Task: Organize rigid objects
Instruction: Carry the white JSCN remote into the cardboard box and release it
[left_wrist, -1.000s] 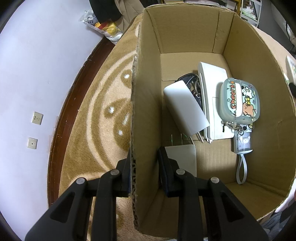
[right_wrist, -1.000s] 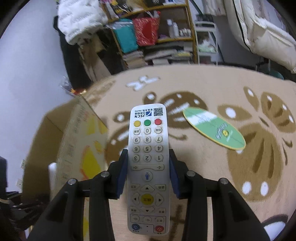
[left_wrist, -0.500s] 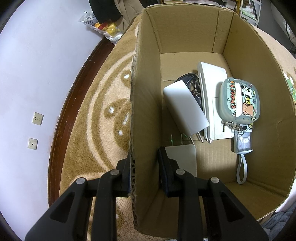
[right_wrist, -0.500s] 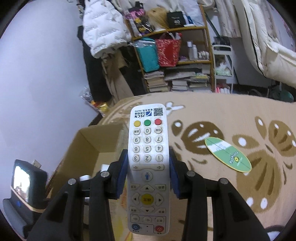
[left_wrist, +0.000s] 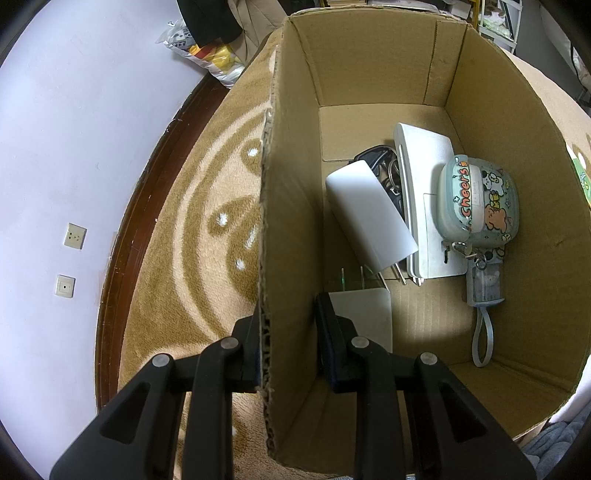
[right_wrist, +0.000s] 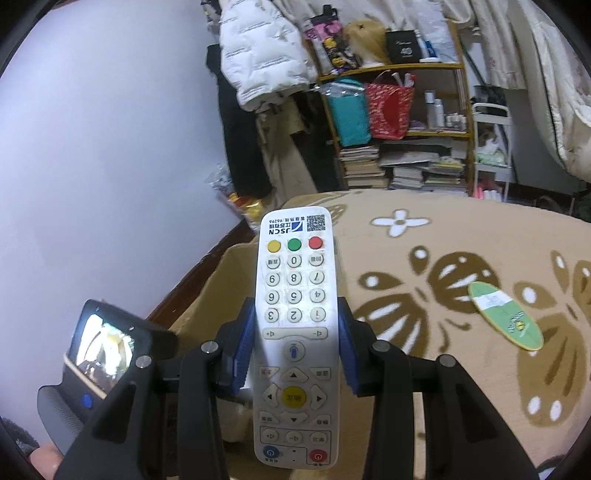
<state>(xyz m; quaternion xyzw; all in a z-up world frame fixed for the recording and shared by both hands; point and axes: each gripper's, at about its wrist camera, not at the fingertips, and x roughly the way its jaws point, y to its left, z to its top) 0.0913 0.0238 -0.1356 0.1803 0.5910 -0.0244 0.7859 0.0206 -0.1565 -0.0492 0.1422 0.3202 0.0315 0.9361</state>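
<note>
Right tongs (right_wrist: 295, 347) clamp remote (right_wrist: 295, 332) lengthwise | left tongs (left_wrist: 286, 343) pinch box wall (left_wrist: 288, 221)

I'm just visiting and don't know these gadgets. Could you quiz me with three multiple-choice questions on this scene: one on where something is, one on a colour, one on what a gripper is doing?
1. Where is the case printed "cheers"?
A. on the carpet
B. inside the cardboard box
C. on the shelf

2. Which colours are the three round buttons in the row nearest the far end of the remote control?
A. yellow, green, red
B. blue, white, black
C. orange, purple, pink

3. What does the left gripper hold?
A. nothing
B. the remote
C. the box's side wall

Answers: 1 B, it lies among the items on the box floor. 2 A, they sit just below the logo. 3 C, its fingers pinch the cardboard edge.
</note>
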